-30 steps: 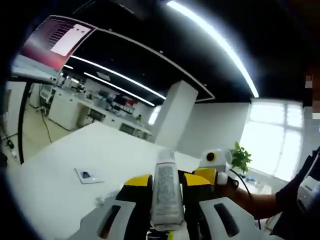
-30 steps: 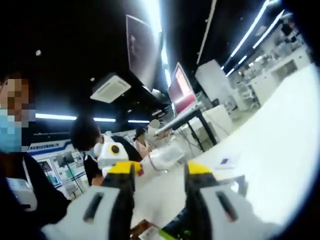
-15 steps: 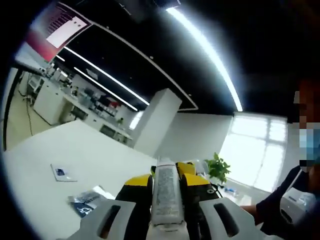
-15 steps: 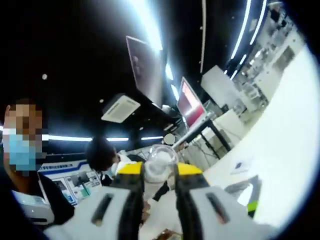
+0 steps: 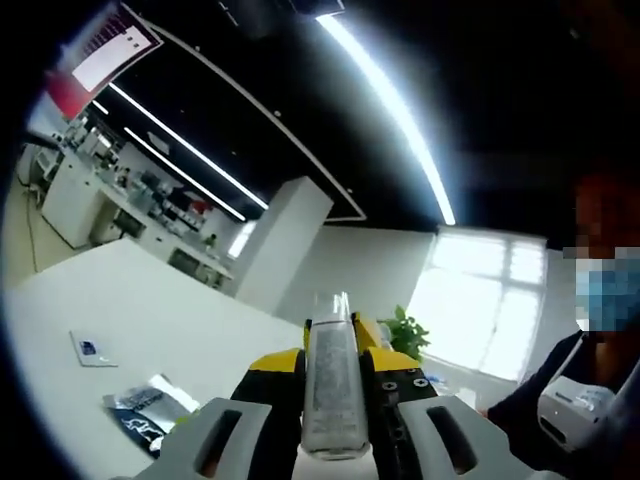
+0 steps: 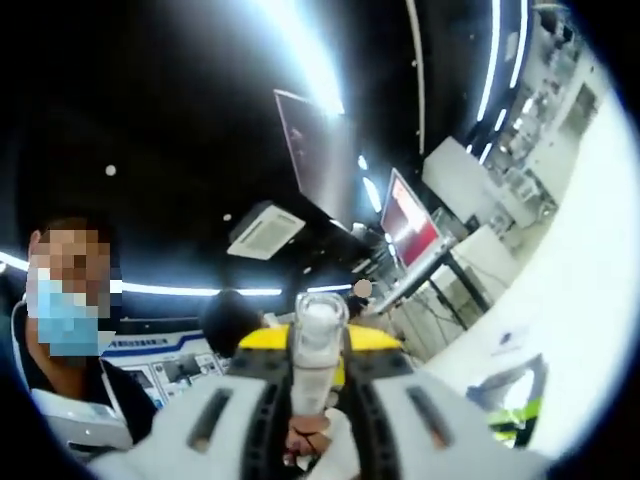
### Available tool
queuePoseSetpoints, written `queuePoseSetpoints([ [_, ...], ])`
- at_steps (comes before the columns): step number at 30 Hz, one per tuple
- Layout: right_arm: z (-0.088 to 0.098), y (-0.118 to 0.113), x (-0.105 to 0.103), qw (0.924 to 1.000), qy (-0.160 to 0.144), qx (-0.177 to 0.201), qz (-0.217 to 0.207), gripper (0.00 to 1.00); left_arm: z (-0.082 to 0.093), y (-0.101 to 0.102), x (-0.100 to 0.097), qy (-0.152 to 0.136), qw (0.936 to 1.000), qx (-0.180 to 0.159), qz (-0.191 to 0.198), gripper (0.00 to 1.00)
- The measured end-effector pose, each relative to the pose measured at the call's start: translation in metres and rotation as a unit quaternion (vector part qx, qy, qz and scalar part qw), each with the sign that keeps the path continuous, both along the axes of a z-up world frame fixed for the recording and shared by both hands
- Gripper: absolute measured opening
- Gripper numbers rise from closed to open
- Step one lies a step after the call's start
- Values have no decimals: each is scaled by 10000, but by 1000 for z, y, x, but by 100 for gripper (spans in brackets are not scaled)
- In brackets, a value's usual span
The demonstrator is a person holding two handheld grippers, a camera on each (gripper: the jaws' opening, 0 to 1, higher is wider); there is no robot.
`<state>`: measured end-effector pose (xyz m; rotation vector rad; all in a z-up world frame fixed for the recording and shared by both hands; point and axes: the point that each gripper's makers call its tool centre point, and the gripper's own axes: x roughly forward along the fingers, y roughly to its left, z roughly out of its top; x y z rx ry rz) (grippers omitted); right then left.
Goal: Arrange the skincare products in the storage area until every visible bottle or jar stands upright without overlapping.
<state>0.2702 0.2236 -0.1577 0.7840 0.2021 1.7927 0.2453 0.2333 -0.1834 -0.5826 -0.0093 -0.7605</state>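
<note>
In the left gripper view, the left gripper [image 5: 334, 378] stood clamped on a white, cylindrical plastic skincare bottle [image 5: 332, 395] with grey printed text down its side. The bottle rose upright between the two yellow-tipped jaws, its pale cap end topmost, lifted well above the white table [image 5: 120, 310]. Half a second earlier the same bottle sat in the same grip; since then the camera had tipped further upward, so the ceiling light strip [image 5: 385, 95] and the bright window [image 5: 470, 315] took more of the frame, and the table slid lower and leftward.

On the table lay a small white card with a blue mark [image 5: 90, 349] and, nearer the jaws, a dark foil sachet [image 5: 150, 408]; both sat closer to the view's left edge than before, which is camera motion. A potted green plant [image 5: 405, 335] stood beyond the jaws, just right of the bottle's top.

In the right gripper view, the right gripper [image 6: 318, 345] was closed on the clear cap end of the bottle [image 6: 317, 345], which poked up between its yellow tips. A second ago these jaws stood wide apart with nothing between them; half a second ago they were already pressed against the cap. A person's hand [image 6: 310, 435] showed below the cap. A red-lit screen [image 6: 410, 215] hung in the background.
</note>
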Motion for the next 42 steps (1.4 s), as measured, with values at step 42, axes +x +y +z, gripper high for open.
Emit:
queuePoseSetpoints([
  [42, 26, -97, -27, 9678, -2215, -817, -870, 15, 12, -101, -8, -366, 9821, 1584, -954, 23],
])
